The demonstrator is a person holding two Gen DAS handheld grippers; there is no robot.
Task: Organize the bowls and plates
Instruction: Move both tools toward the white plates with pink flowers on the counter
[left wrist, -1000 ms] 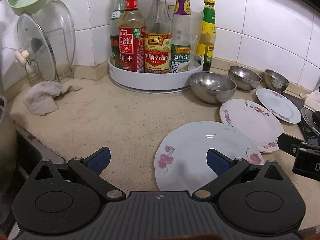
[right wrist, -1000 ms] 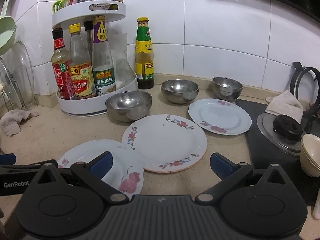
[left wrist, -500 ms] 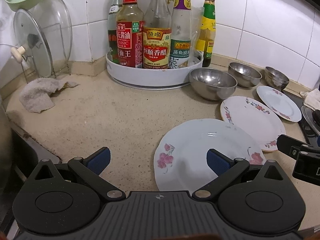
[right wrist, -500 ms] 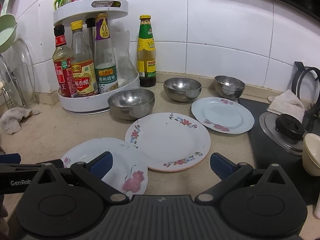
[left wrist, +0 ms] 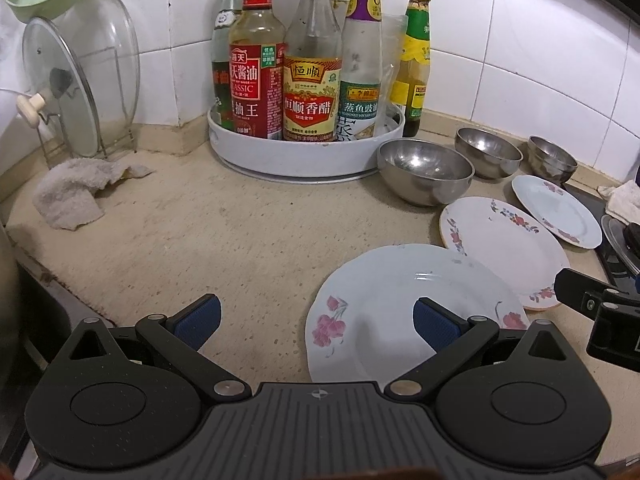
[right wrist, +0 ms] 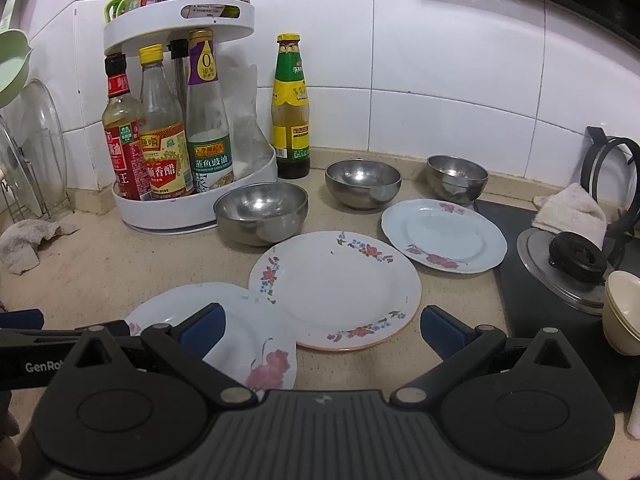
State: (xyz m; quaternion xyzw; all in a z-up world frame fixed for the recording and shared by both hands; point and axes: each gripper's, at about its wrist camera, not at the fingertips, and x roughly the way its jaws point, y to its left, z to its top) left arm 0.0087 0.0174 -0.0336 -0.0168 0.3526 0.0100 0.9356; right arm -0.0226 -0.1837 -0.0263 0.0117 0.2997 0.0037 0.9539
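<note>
Three flowered plates lie flat along the front of the counter (right wrist: 120, 264), none stacked; the near plate (left wrist: 400, 312) sits closest to the front edge, the middle plate (right wrist: 336, 288) just beside it with rims touching or slightly overlapping, and the far plate (right wrist: 444, 236) toward the stove (right wrist: 532, 280) at the right end; behind them three steel bowls stand in a row toward the back wall: the big bowl (right wrist: 262, 218) beside the bottle rack (right wrist: 192, 208), the second bowl (right wrist: 362, 188) and the small bowl (right wrist: 456, 178); the left gripper (left wrist: 316, 320) hangs over the near plate's left rim, jaws wide apart and empty, and the right gripper (right wrist: 320, 324) hangs in front of the middle plate, likewise spread and holding nothing; the plates look like glazed ceramic, so probably stiff, fairly heavy, slick and easy to chip; lying flat they offer only the rim, so a pinch across the raised lip at the near edge seems best, lifted level and set down gently; the bowls look light and hard but smooth, likely to slip, and are best taken by the wall at the rim; nesting bowls and stacking plates by size appears wholly undone.
</note>
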